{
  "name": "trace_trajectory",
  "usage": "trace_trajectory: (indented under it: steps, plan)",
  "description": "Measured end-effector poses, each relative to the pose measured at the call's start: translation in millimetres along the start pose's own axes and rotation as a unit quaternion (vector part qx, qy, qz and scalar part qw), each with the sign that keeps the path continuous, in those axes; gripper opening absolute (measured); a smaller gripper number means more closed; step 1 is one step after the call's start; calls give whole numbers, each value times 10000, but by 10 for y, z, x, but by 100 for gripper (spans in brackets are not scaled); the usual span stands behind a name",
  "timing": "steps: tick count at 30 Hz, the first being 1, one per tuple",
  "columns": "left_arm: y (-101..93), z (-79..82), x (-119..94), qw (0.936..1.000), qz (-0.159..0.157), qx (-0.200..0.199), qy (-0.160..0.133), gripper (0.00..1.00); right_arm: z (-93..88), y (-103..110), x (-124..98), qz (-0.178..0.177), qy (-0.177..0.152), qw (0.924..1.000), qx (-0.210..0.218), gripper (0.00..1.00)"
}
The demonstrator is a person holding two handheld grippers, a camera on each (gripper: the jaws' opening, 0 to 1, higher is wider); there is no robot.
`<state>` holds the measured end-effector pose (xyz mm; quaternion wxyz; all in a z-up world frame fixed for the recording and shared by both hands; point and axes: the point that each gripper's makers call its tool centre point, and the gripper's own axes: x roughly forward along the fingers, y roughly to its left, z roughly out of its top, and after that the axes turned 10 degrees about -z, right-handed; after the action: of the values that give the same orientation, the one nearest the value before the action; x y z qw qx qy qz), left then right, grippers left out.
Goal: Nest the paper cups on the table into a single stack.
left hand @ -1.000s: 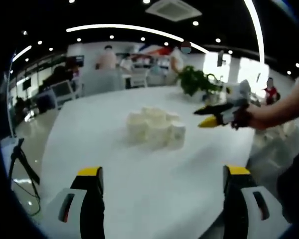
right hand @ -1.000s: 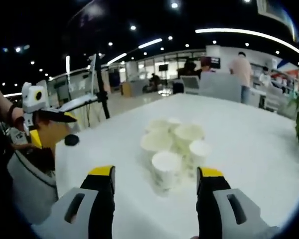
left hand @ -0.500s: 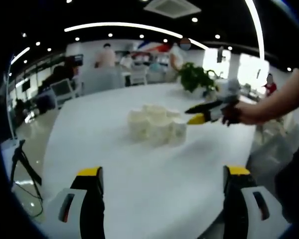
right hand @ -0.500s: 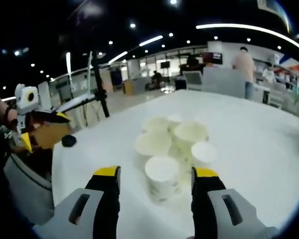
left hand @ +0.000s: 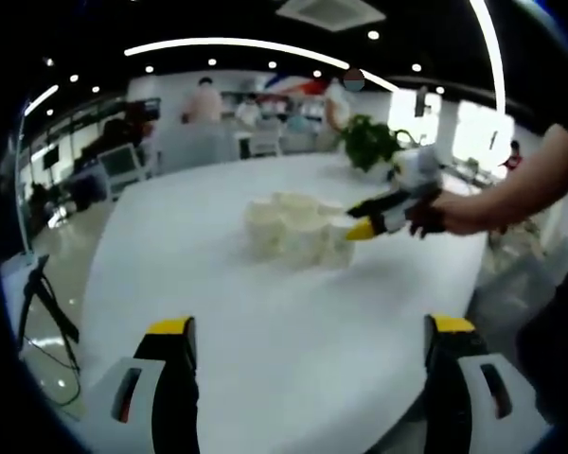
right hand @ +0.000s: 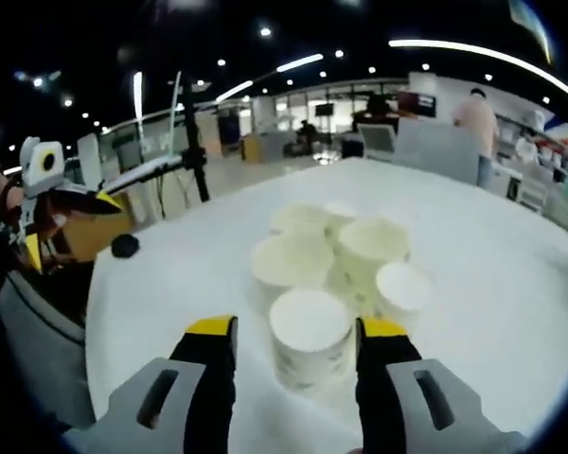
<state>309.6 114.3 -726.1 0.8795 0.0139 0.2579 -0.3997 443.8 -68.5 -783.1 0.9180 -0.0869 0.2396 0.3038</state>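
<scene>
In the left gripper view the paper cups [left hand: 298, 229] are blurring into one pale cluster, so it is not possible to count them or to see where one cup is ending. The right gripper [left hand: 360, 219] is covering the right edge of this cluster; its jaw tips are overlapping the cups and I cannot tell if they are touching a cup. In the right gripper view the nearest cup [right hand: 310, 339] is standing between the jaws, and its lower wall is hiding behind them, so contact is unclear. The far cups [right hand: 327, 246] are partly hiding behind the nearer ones. The left gripper [right hand: 52, 203] is being cut by the left edge.
</scene>
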Motion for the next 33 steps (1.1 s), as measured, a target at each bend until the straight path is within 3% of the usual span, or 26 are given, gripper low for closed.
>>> trace_trajectory:
  steps: [15, 29, 33]
  plan:
    - [9, -40, 0, 10000, 45, -66, -46, 99, 26, -69, 114, 4, 16, 9999, -119, 34]
    - [-1, -57, -13, 9998, 37, -160, -85, 98, 69, -29, 58, 58, -61, 10000, -31, 34]
    - [-26, 25, -11, 9994, 11, -220, -254, 98, 80, -30, 5, 70, -52, 10000, -13, 34]
